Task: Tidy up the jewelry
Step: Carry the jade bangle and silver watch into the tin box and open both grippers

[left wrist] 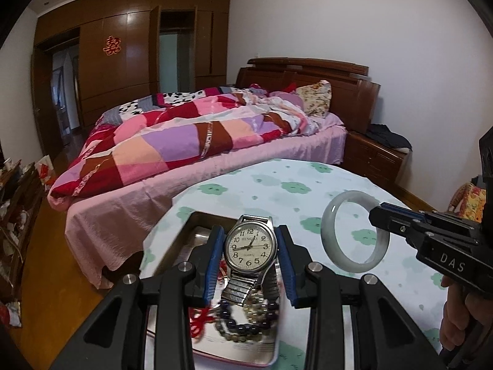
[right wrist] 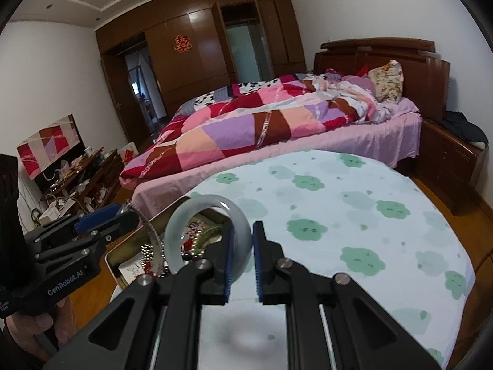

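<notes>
Holding mid-sort: left gripper (left wrist: 250, 248) clamps watch (left wrist: 249, 246), right gripper (right wrist: 242, 260) clamps bangle (right wrist: 207, 234) (beads (left wrist: 246, 320) probably unsorted in tray (left wrist: 197, 215)).

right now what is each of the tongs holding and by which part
Left tongs grip the wristwatch by the sides of its case. Right tongs pinch the pale bangle across its band.

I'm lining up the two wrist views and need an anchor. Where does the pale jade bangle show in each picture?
Left wrist view: the pale grey-green jade bangle is right of centre, pinched at its right rim by the right gripper.
Right wrist view: the bangle stands lower centre, clamped edge-on.
Shared landmark: the white tablecloth with green flowers beneath it.
</notes>
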Motion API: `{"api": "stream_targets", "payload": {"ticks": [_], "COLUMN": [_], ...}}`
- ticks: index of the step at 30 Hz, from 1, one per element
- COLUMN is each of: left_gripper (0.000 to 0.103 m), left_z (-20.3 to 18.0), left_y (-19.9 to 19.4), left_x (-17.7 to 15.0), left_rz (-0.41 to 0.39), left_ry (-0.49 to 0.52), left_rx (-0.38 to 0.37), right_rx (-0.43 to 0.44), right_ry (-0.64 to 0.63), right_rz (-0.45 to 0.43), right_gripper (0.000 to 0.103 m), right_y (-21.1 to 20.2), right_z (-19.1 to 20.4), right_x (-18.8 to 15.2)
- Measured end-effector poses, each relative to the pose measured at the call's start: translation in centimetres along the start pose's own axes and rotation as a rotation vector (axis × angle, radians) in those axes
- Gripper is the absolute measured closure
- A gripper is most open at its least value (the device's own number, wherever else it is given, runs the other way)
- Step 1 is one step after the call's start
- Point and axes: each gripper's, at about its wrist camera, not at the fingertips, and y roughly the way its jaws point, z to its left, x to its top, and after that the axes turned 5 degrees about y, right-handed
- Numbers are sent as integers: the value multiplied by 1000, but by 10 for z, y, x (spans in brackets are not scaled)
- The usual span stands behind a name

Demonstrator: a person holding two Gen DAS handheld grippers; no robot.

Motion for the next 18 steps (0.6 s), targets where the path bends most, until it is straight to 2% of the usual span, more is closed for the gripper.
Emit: {"api": "stream_targets", "payload": {"ticks": [18], "left_gripper": [68], "left_z": [39], "left_y": [18], "left_x": [-11], "left_rz": [46], "left_ry": [-50], "left_rx": [63], "right_rx": [42], "right_ry": [-59], "right_rz": [72], "right_gripper": [89], "right_y": [51], "right_z": [40], "right_x": [1]}}
